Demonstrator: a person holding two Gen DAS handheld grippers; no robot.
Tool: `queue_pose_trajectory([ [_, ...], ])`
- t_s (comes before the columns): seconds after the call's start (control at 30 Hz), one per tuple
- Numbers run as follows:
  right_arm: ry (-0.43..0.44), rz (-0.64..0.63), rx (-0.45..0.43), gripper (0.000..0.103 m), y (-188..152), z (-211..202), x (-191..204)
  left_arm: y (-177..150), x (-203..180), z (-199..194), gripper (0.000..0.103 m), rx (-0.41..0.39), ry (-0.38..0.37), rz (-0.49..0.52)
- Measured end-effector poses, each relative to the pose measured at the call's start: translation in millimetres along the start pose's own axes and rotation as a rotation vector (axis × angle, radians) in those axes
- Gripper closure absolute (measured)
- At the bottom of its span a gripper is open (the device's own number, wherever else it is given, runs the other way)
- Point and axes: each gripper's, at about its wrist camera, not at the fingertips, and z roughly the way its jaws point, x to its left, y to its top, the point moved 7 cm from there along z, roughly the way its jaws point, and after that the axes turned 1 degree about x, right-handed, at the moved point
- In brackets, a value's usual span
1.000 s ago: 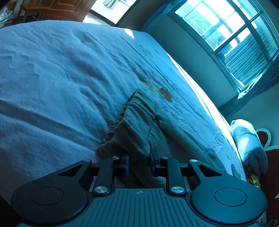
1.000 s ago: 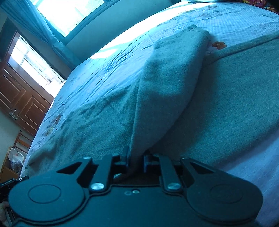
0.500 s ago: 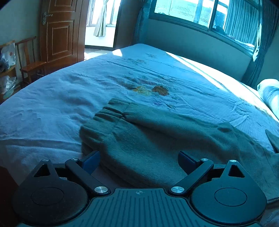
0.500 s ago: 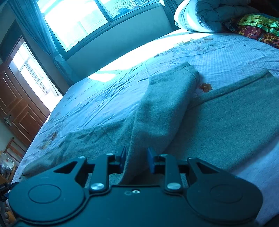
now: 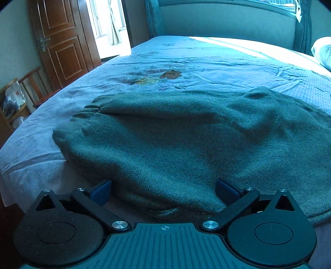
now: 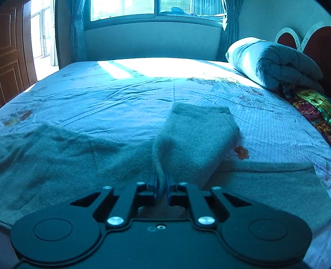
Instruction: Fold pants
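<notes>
Grey-green fleece pants lie spread on the blue bed sheet, with the gathered waistband at the left. My left gripper is open, its jaws wide apart over the near edge of the pants and holding nothing. In the right wrist view my right gripper is shut on a pinched fold of one pant leg. That leg lies folded across toward its cuff. The other leg lies flat to the right.
A rolled blue duvet and a colourful cloth lie at the headboard end on the right. A brown door and a wooden chair stand beyond the bed's left side. A window is behind the bed.
My left gripper let go of the waistband, opened wide and drew back; the waistband now lies flat. My right gripper stayed shut on the leg and lowered it, flattening the raised fold.
</notes>
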Motion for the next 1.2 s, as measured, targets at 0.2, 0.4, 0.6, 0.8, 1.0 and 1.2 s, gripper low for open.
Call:
queue_pose_trajectory([
  [0.2, -0.009, 0.323, 0.060, 0.098, -47.1, -36.1, -72.9, -1.8, -1.8, -4.7, 0.000, -0.019, -0.005, 0.022],
  [0.4, 0.003, 0.354, -0.006, 0.087, -50.7, -73.6, -90.4, 2.6, 0.3, -6.8, 0.000, -0.015, -0.013, -0.009],
  [0.6, -0.060, -0.056, -0.060, 0.068, -2.4, -41.8, -43.5, 5.0, -3.4, -4.1, 0.000, 0.000, 0.015, 0.003],
  [0.8, -0.256, -0.432, 0.031, 0.071, -1.6, 16.4, -15.8, 4.2, -8.5, 0.7, 0.000, 0.021, 0.019, 0.047],
  [1.0, -0.189, -0.070, -0.087, 0.103, 27.5, -29.0, -62.6, 3.2, -8.9, 0.1, 0.000, 0.015, 0.015, 0.057],
  [1.2, -0.083, 0.573, -0.020, 0.103, -39.1, -64.0, -166.0, 2.6, -10.2, -1.2, 0.000, 0.007, 0.019, 0.059],
])
